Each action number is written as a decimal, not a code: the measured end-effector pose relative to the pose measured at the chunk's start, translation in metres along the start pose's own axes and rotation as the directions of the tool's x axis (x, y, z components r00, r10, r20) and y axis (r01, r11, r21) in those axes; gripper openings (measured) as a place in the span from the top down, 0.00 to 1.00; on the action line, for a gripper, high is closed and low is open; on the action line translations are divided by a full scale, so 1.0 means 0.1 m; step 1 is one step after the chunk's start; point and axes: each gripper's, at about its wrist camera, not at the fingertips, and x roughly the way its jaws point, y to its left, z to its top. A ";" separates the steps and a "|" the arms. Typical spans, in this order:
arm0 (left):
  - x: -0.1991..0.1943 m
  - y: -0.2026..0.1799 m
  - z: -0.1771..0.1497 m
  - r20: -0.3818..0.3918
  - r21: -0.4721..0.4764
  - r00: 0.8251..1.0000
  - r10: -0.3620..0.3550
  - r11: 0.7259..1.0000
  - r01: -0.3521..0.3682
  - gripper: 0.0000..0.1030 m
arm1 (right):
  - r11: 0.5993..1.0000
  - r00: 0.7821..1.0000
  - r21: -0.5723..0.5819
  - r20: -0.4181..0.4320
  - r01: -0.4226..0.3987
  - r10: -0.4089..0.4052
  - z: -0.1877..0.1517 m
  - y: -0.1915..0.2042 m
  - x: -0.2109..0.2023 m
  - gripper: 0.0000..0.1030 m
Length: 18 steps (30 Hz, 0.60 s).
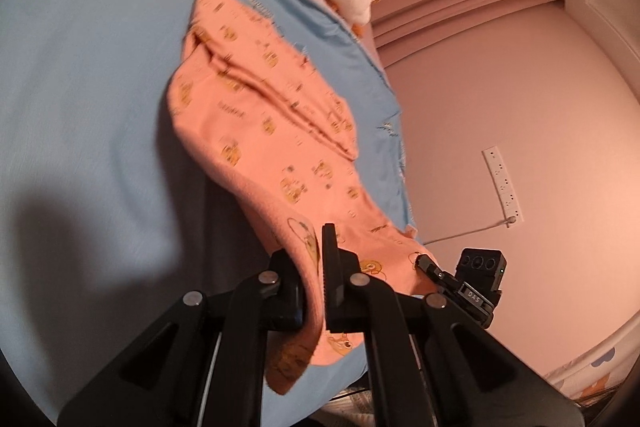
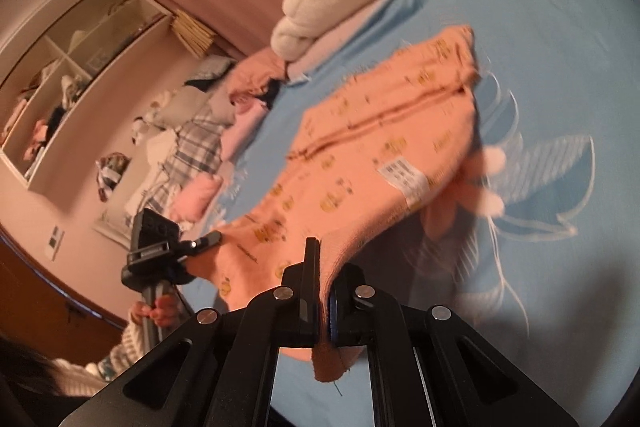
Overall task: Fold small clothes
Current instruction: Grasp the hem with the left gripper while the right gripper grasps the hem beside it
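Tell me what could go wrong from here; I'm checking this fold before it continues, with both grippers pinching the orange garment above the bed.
1. Both the left gripper and the right gripper pinch only the hem of the orange garment, so it may slip out.
2. Its far end lies creased on the blue sheet; the fold may trap those wrinkles.
3. The white label faces up, so it might end up showing.

The print on the orange garment [image 1: 256,115] is smeared by motion, so its small yellow figures and the lettering on its white label [image 2: 404,175] cannot be read. Its pinched edge is hidden between the closed jaws in both wrist views. The shelf [image 2: 60,87] holds items too small and blurred to identify, and the person's hand [image 2: 160,311] is mostly covered.
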 end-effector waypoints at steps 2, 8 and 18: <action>0.03 -0.04 0.05 0.003 0.007 1.000 -0.006 1.000 0.006 0.97 | 1.000 1.000 -0.009 0.010 -0.003 0.004 0.05 0.03 0.02 0.95; 0.05 -0.19 0.22 0.035 0.068 0.998 0.044 0.997 -0.046 0.97 | 0.999 0.999 -0.030 0.047 -0.023 0.025 0.20 0.07 0.03 0.95; 0.13 -0.32 0.46 0.059 0.126 0.991 0.117 0.984 -0.123 0.97 | 0.999 0.997 -0.041 0.072 -0.007 0.010 0.38 0.05 0.01 0.95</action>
